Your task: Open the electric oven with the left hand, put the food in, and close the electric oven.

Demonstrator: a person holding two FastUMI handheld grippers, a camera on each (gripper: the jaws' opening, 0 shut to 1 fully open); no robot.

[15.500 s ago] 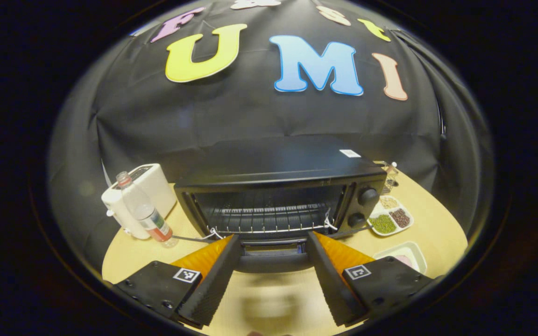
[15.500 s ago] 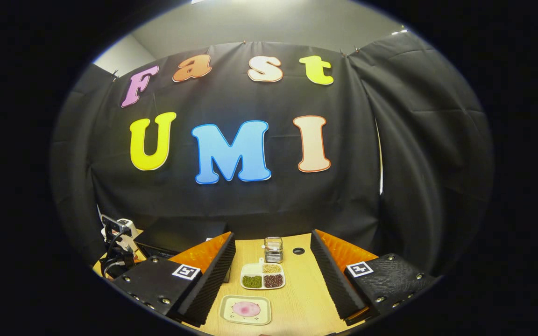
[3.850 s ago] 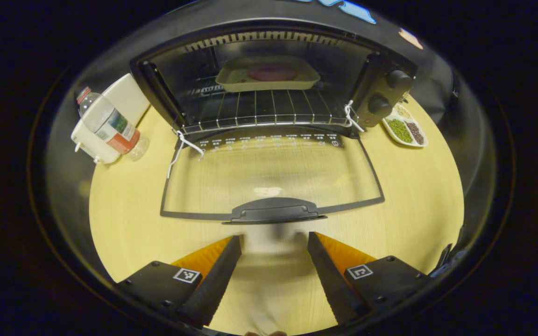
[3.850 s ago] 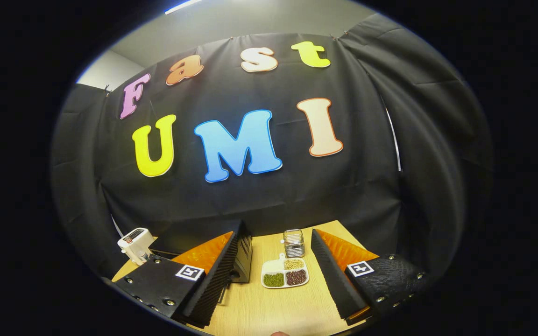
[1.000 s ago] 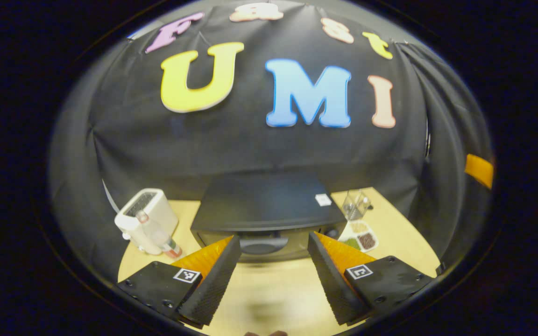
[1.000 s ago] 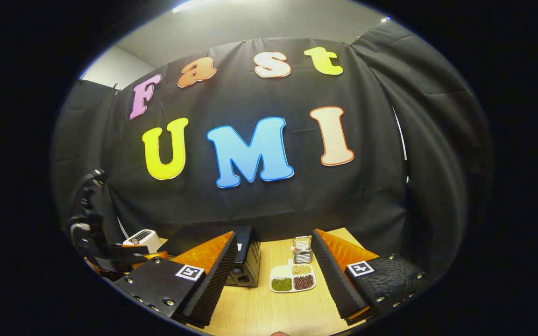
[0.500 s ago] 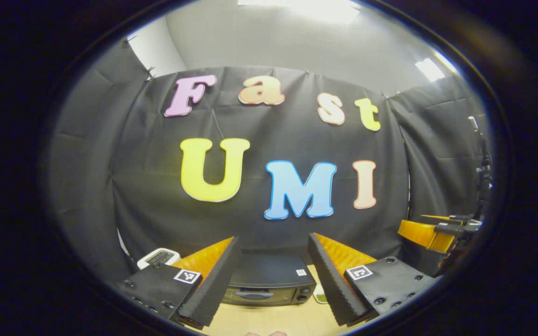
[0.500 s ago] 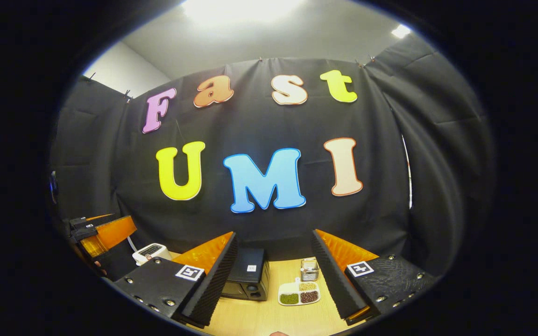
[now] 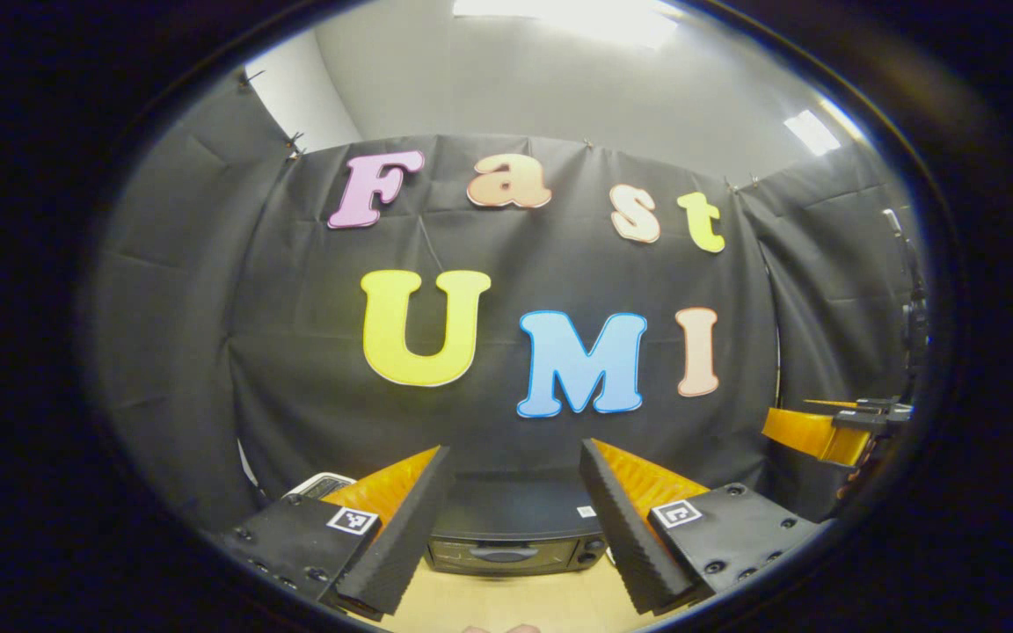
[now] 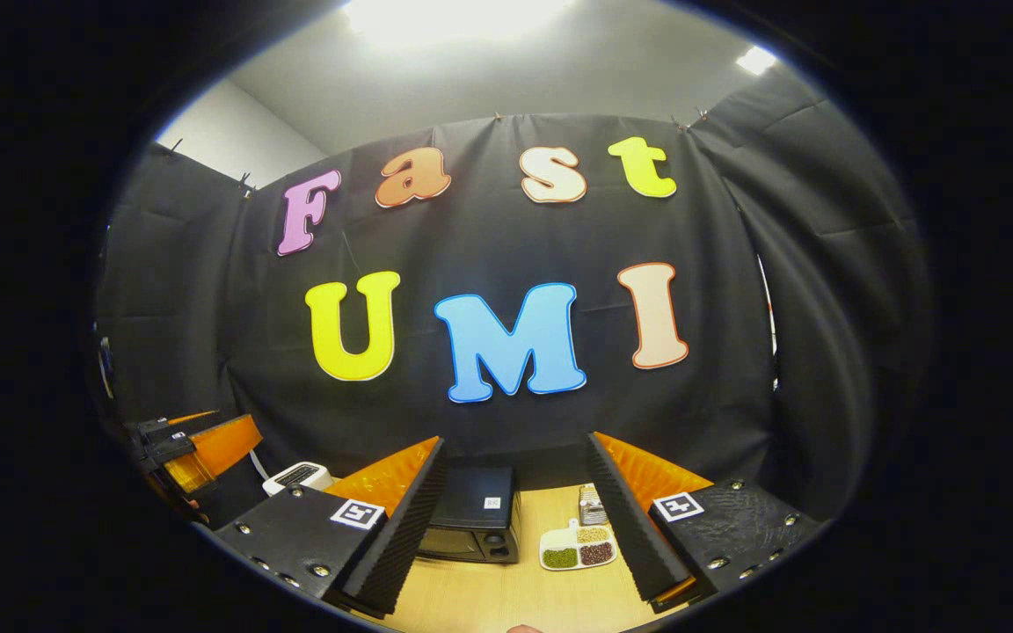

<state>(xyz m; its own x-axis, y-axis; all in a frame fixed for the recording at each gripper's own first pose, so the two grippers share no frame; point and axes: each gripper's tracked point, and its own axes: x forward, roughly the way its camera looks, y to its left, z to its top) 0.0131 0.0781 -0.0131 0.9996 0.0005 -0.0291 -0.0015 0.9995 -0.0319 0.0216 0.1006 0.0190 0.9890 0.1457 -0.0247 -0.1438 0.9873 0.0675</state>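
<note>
The black electric oven (image 9: pixel 513 534) stands on the wooden table with its door shut; in the right gripper view the oven (image 10: pixel 471 519) sits low and left of centre. My left gripper (image 9: pixel 511 541) is open, held back and above the table, nothing between its fingers. My right gripper (image 10: pixel 515 536) is open too, also pulled back and holding nothing. The left gripper (image 10: pixel 194 448) appears at the far left of the right gripper view, and the right gripper (image 9: pixel 832 429) at the far right of the left gripper view. The food is hidden.
A white toaster (image 10: pixel 297 477) stands left of the oven. A white divided dish of beans (image 10: pixel 579 549) and a small clear jar (image 10: pixel 592 505) sit to the oven's right. The black cloth wall rises behind the wooden table (image 10: pixel 506 598).
Both grippers have drawn back and up from the table since a second ago; the oven looks smaller and lower. Earlier the oven door was down with the dish inside; now it is shut.
</note>
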